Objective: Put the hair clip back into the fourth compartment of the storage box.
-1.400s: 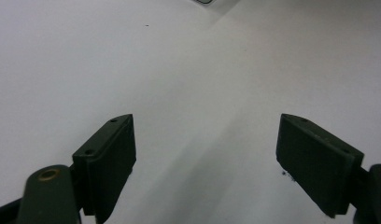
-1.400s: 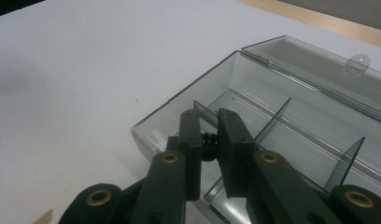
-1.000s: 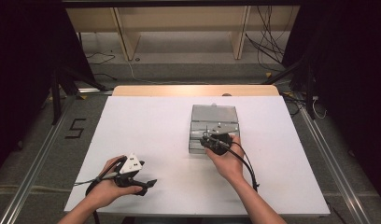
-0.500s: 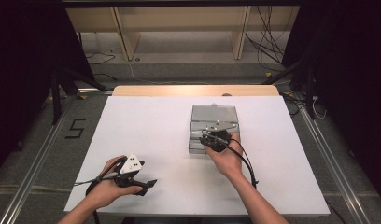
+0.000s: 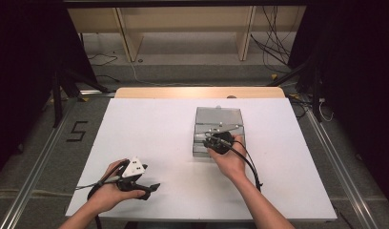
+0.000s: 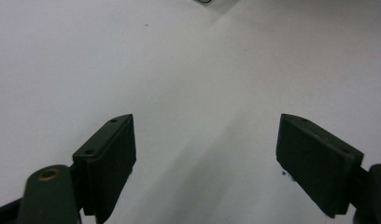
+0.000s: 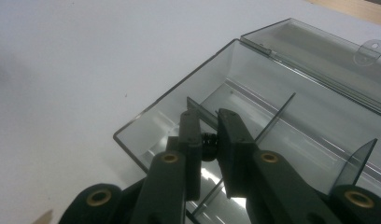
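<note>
Viewing from the high camera, I see a white tabletop [image 5: 159,129] carrying a clear plastic compartment box [image 5: 218,117] set toward 1 o'clock of its centre, lid hinged open toward 12 o'clock. My right gripper [image 5: 215,141] sits at the box's 6 o'clock edge, held by the right hand [image 5: 228,162], its cable trailing back toward 5 o'clock. In the right gripper view, its fingers [image 7: 191,135] are closed on a small round black object [image 7: 208,141], too dark to identify, held over the box's near corner compartment; thin upright dividers [image 7: 272,119] partition the interior, and the open lid [image 7: 319,56] lies flat beyond. My left gripper [image 5: 144,187] rests low at 7 o'clock of the tabletop, well apart from the box, in the left hand [image 5: 109,191], grey triangular plate on top. In the left gripper view its fingers [image 6: 107,158] stand wide apart over bare white surface, holding nothing
</note>
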{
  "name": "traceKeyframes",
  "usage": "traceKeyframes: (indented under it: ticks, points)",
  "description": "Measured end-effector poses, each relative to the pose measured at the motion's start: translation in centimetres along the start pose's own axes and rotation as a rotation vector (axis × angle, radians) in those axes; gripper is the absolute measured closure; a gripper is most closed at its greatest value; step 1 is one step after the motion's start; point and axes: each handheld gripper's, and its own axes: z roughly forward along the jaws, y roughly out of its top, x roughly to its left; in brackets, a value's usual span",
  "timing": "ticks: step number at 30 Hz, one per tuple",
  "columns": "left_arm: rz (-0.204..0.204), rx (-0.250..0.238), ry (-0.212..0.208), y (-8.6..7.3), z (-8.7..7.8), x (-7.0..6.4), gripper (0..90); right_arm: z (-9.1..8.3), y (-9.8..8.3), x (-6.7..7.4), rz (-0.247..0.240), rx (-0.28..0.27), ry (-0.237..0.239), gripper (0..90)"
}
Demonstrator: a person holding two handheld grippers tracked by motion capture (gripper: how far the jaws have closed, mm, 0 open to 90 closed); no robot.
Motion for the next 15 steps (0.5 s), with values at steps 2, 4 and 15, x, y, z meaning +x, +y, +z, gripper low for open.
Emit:
traceKeyframes:
  ticks: [2, 4, 15]
  points:
    - [0.001, 0.001, 0.0, -0.01, 0.0, 0.0, 19.9, 0.01, 0.06, -0.02, -0.002, 0.001, 0.001, 80.8]
    - [0.0, 0.0, 0.0, 0.01, -0.01, 0.0, 19.9, 0.07, 0.24, 0.01, -0.001, 0.004, 0.003, 80.7]
    - [0.001, 0.0, 0.0, 0.0, -0.01, 0.01, 19.9, 0.58, 0.63, 0.01, -0.006, 0.028, 0.012, 80.7]
